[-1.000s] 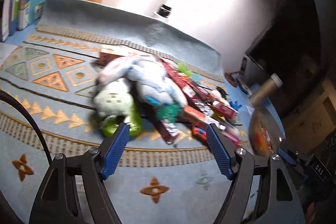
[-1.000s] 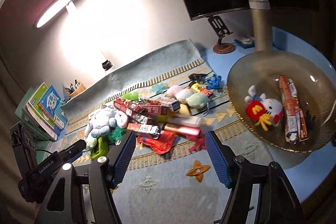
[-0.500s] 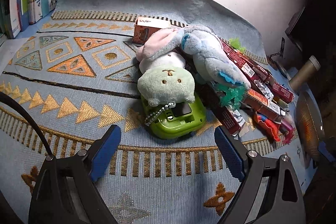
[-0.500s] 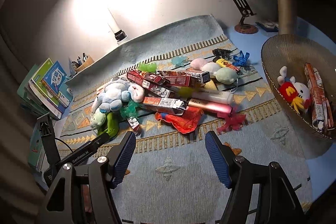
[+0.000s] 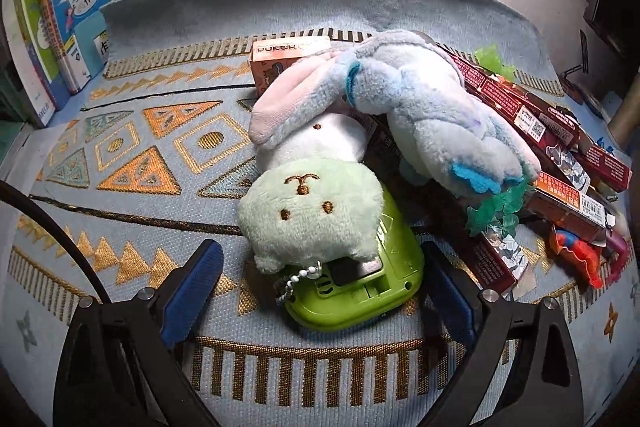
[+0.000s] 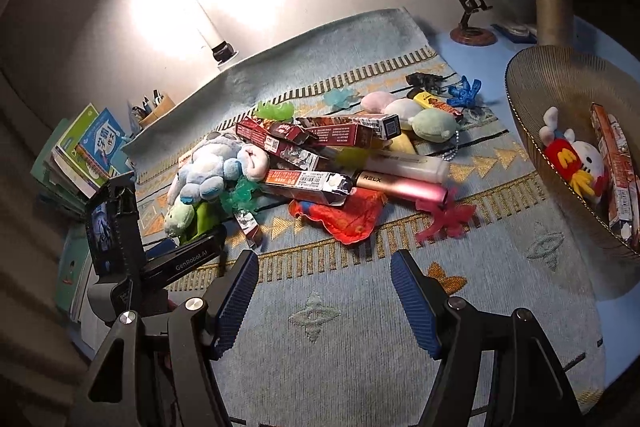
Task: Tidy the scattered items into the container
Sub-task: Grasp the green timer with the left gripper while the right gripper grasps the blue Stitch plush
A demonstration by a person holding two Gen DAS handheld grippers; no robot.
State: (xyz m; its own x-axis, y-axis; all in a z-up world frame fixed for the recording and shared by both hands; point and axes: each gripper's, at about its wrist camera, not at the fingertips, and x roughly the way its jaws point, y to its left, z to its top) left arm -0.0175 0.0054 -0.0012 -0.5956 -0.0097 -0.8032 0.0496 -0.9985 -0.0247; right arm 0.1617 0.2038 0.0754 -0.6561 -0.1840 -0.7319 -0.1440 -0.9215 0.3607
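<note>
A woven pale-blue rug (image 6: 360, 327) with gold triangles and stripes covers the table, its far edge curling up against the wall. At the right stands the container, a wide ribbed amber glass bowl (image 6: 532, 99); inside lie one white plush in a red shirt (image 6: 572, 159) marked with a yellow "M" and at least two long printed boxes (image 6: 616, 163).

The scattered items form a heap mid-rug. Largest is a fluffy blue-and-pink plush rabbit (image 5: 424, 107), lying over a smaller mint-green plush (image 5: 312, 215) with stitched brown eyes and a bead chain. That one rests on a glossy lime-green plastic device (image 5: 360, 291). An orange card box (image 5: 292, 55) reading "POKER" sits just beyond. To the right lie several slim maroon cartons (image 6: 340, 135), a pink metallic stick (image 6: 400, 187) lettered "RELX", a red crinkled wrapper (image 6: 348, 215), and three small round plush blobs (image 6: 432, 123).

The left gripper (image 5: 320, 275) straddles the lime device and mint plush; its blue ribbed pads are closing but stand clear of both. The right gripper (image 6: 324, 287) hangs half-spread over bare rug near the heap, holding nothing.

Books (image 5: 76, 19) with Chinese titles stand far left.
</note>
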